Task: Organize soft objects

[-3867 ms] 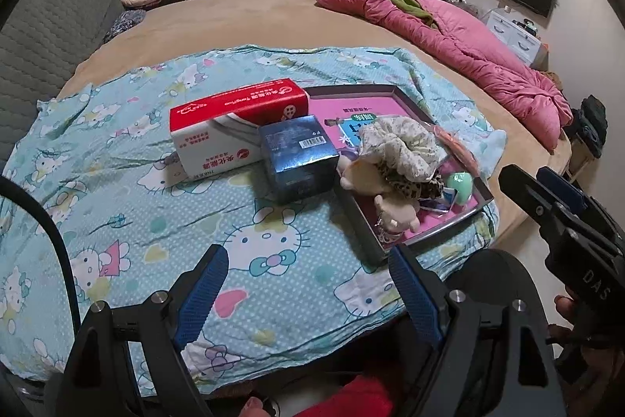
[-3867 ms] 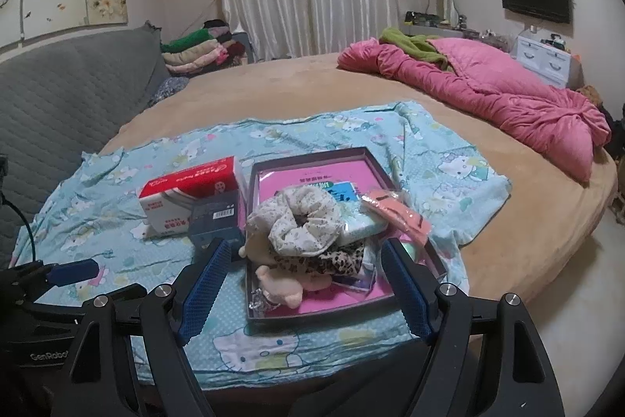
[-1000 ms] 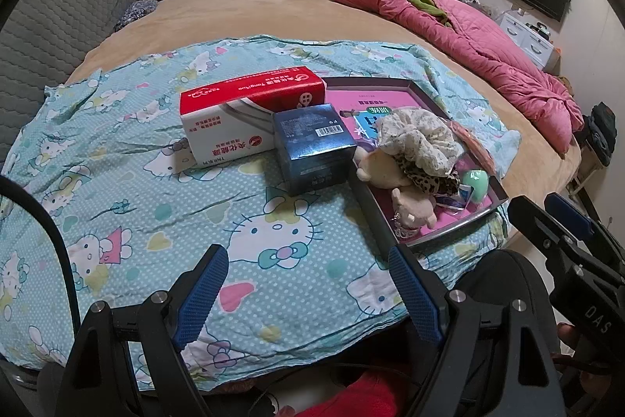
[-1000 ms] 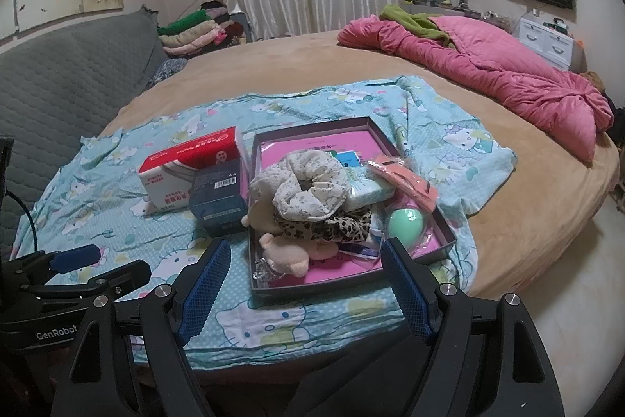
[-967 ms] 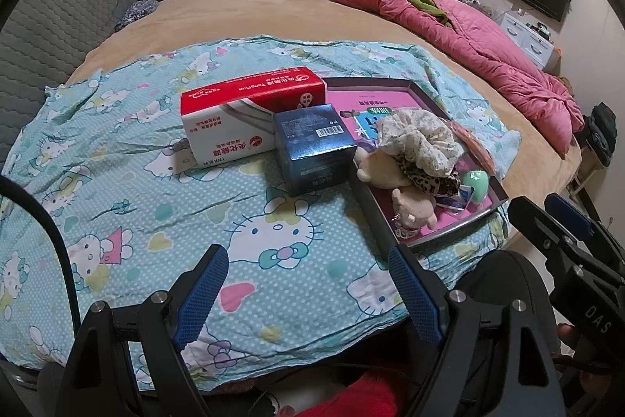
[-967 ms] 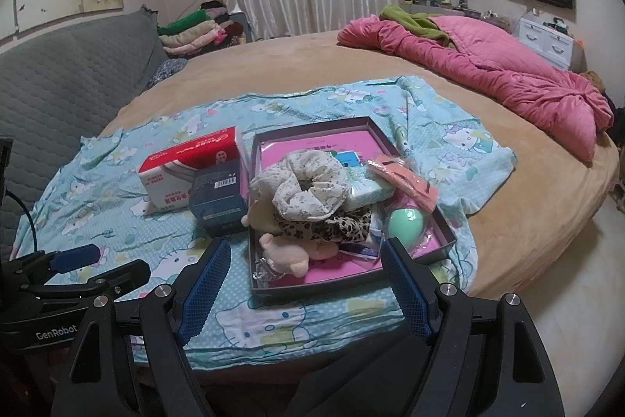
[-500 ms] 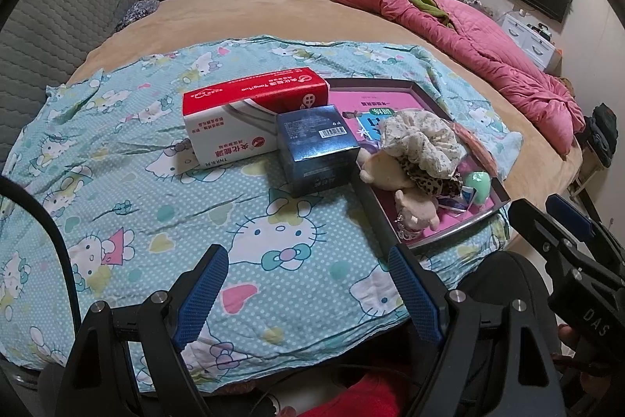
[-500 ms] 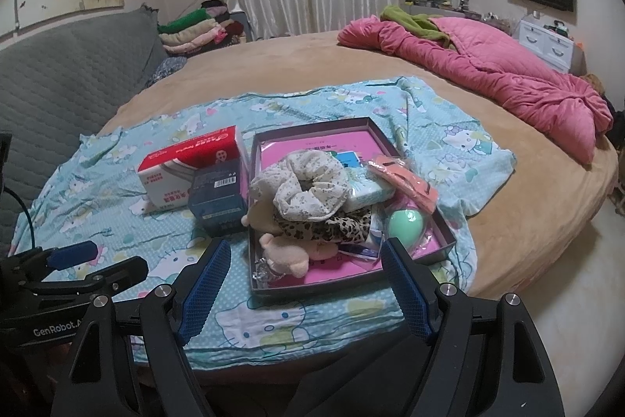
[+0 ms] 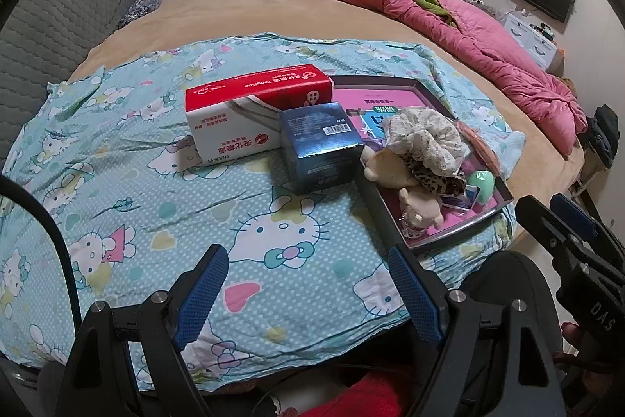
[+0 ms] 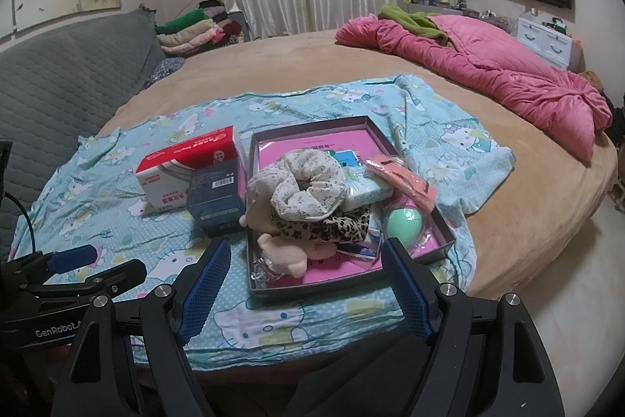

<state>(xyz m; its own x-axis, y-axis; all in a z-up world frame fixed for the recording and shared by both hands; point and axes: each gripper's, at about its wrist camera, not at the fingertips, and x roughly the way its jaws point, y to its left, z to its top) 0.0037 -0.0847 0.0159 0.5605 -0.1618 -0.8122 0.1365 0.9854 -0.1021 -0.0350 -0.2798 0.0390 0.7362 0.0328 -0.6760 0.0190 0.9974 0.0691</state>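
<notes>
A dark tray with a pink lining (image 10: 312,139) (image 9: 390,85) lies on a Hello Kitty cloth (image 9: 136,190). In it lie a cream floral scrunchie (image 10: 300,186) (image 9: 429,139), a leopard scrunchie (image 10: 332,227), a beige plush toy (image 10: 283,255) (image 9: 420,208), a mint green ball (image 10: 404,223) and an orange packet (image 10: 402,182). My left gripper (image 9: 308,294) is open and empty, near the cloth's front edge. My right gripper (image 10: 304,278) is open and empty, just before the tray's near rim.
A red-and-white tissue box (image 9: 250,112) and a dark blue box (image 9: 322,147) stand left of the tray. A pink quilt (image 10: 488,65) lies at the bed's far right. A grey headboard (image 10: 58,77) is on the left. Folded clothes (image 10: 191,26) are stacked at the back.
Both grippers have drifted slightly; the views shift a little. Nothing on the bed has moved, and both grippers stay open.
</notes>
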